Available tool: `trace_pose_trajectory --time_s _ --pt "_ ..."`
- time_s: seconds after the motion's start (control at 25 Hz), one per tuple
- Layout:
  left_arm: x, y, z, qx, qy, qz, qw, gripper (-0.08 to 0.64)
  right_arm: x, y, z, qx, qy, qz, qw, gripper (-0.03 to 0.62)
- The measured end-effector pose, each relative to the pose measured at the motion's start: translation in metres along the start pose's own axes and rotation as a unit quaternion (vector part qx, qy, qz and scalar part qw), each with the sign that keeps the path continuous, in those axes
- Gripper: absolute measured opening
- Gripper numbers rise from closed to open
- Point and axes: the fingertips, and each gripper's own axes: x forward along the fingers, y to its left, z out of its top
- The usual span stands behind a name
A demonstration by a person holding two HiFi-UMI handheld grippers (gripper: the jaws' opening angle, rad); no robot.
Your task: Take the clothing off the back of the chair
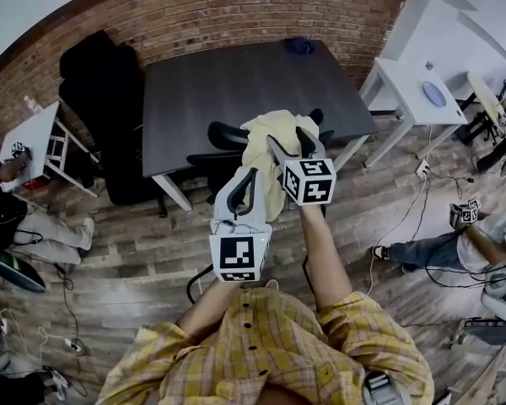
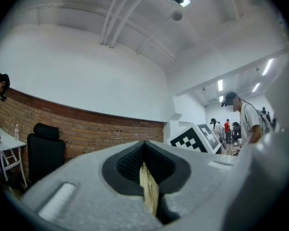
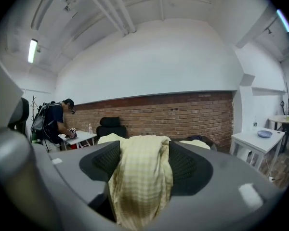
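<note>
Closest in, the person [image 1: 270, 353] wears a yellow checked shirt and holds both arms out in front. The left tongs [image 1: 250, 175] are squeezed shut on a thin fold of the yellow checked clothing [image 1: 268, 137]. In the left gripper view that fold hangs down from between the two pads.

Just beside them and a bit further out, the right tongs [image 1: 293, 142] stand wide open. A thick bunch of the clothing lies in the gap between their pads [image 3: 187, 160] and spills down over the front. The pads do not pinch it.

The clothing is bunched up high at the tips of both tongs, right over the back of the black office chair [image 1: 223, 146]. I cannot tell if it still touches the chair. The chair is pushed in at a dark grey table [image 1: 236, 74]. A small blue thing [image 1: 299, 45] lies at the table's far edge. Behind it all is a red brick wall [image 1: 219, 11].
</note>
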Motion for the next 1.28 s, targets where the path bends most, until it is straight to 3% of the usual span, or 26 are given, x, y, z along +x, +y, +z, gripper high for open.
trace_pose_trajectory --time_s 0.2,0.64,1.04,1.28 --pt "-0.001 0.0 -0.002 0.0 0.001 -0.001 1.0 0.002 0.004 0.003 0.002 -0.007 0.011 0.015 1.0 0.294" --pt "-0.011 0.0 -0.007 -0.001 0.008 0.004 1.0 0.002 0.002 0.01 0.001 0.005 -0.009 0.034 0.999 0.151" --pt "-0.02 -0.001 -0.002 -0.002 0.006 0.002 1.0 0.002 -0.007 0.015 0.008 0.008 -0.028 0.027 0.999 0.117" --pt "-0.022 -0.004 0.003 -0.002 0.005 0.0 1.0 0.002 -0.023 0.021 0.036 -0.004 -0.056 0.03 0.998 0.114"
